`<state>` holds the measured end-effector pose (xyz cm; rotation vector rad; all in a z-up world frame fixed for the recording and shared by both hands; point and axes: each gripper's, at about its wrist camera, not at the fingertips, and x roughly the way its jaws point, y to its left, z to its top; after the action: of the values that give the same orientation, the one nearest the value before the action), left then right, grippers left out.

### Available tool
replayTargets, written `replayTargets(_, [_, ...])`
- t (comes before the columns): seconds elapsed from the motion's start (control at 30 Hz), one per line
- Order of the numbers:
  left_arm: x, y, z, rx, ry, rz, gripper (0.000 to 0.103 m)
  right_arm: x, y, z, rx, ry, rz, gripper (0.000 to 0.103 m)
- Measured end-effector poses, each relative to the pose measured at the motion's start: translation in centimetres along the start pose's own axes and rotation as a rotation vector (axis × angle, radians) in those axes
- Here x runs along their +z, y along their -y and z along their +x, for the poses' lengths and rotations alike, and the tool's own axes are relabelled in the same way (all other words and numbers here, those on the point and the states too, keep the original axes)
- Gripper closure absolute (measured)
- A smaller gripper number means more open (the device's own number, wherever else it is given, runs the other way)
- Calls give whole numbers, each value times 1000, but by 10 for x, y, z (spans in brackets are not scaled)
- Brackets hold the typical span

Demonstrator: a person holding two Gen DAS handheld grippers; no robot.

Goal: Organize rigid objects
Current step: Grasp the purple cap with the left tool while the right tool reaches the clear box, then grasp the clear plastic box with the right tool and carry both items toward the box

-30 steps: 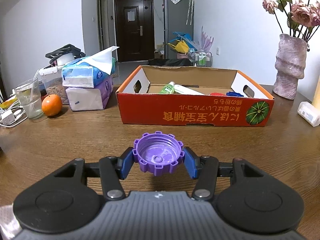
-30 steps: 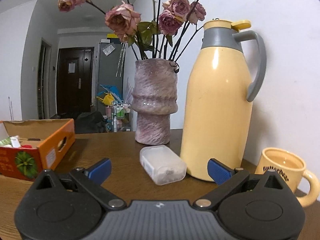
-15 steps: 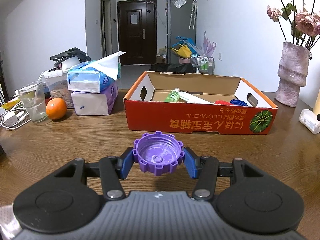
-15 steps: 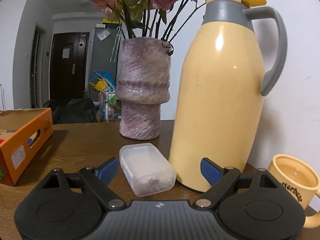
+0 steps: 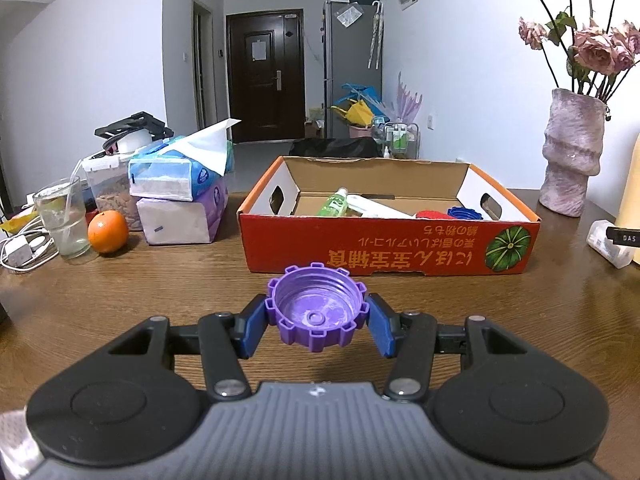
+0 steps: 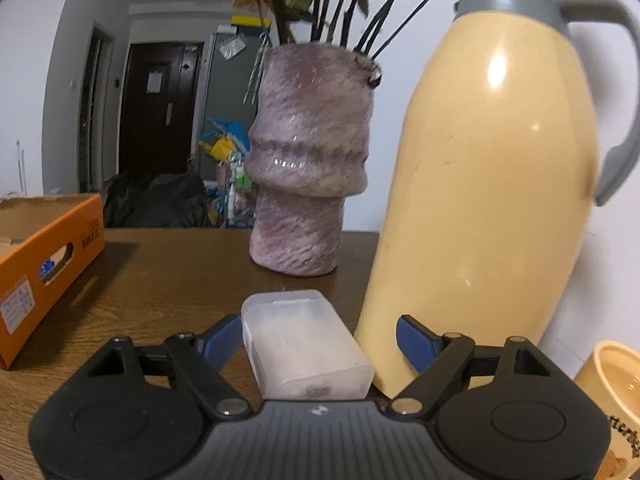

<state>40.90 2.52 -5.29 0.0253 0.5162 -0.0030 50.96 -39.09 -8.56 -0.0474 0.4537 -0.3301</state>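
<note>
Two items are in hand or nearly so: nearest, the left gripper [image 5: 318, 326] is clamped on a purple cap [image 5: 317, 315] above the bench [image 5: 160, 280]; the right gripper [image 6: 316, 338], jaws just narrowing yet not touching, straddles a clear case [image 6: 304, 350]. Farther off, the box [image 5: 384, 246] already holds a bottle [image 5: 335, 202] and lids.

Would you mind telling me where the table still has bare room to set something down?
Bare wood lies in front of the cardboard box, around the purple cap, and between box and vase. It is crowded at the far left: glass, orange, tissue packs. The thermos, plastic case and mug fill the right.
</note>
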Motion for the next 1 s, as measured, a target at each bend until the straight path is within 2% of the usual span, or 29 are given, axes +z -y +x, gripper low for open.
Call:
replayTargets(0.2, [-1,-1,4,-2,-14,1,49,3,-6,16,20,-59,-37,21])
replayTargets(0.33, [-2,-1,5,-7,-18,5,49,3,-3,29,50,-131,-15,32])
replayTargets(0.47, [-2,-1,7,-9,-24,7,49,2,-6,30,84,-134,-27,38])
replayTargets(0.67, [-3,-1,8,-8,-28,8,49,3,-12,36,83,-163,-43,38])
replayTargets(1.0, [-4,0,11,-3,-35,13,49,7,-7,52,100,-195,29,39])
